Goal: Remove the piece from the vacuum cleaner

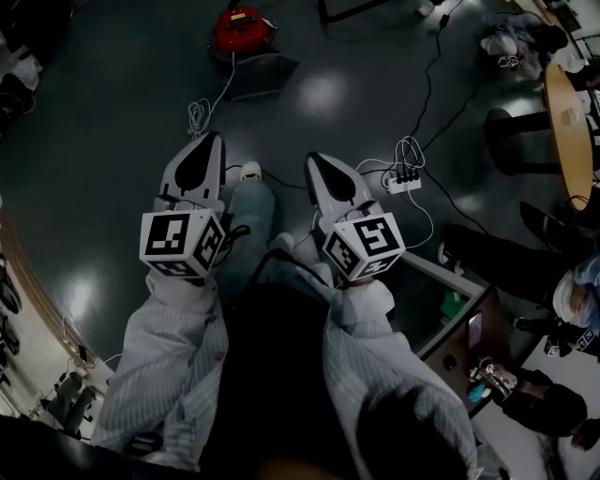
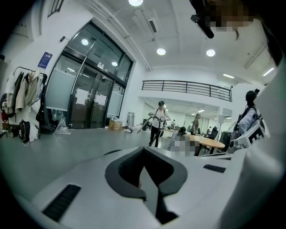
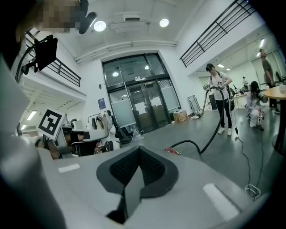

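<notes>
A red vacuum cleaner (image 1: pixel 241 28) stands on the dark floor far ahead of me, beside a grey box. My left gripper (image 1: pixel 214 141) and right gripper (image 1: pixel 314 159) are held side by side above the person's legs, well short of it. Both point forward with jaws pressed together and nothing between them. The left gripper view shows its shut jaws (image 2: pixel 144 150) over bare floor. Beyond the shut right gripper (image 3: pixel 139 148), a black hose (image 3: pixel 196 145) runs across the floor from a small red object (image 3: pixel 172 150).
A white power strip (image 1: pixel 403 181) and loose cables lie on the floor right of the grippers. A round wooden table (image 1: pixel 569 131) and seated people are at the right. A standing person (image 3: pixel 220 96) holds a hose. Glass doors (image 3: pixel 138 105) stand behind.
</notes>
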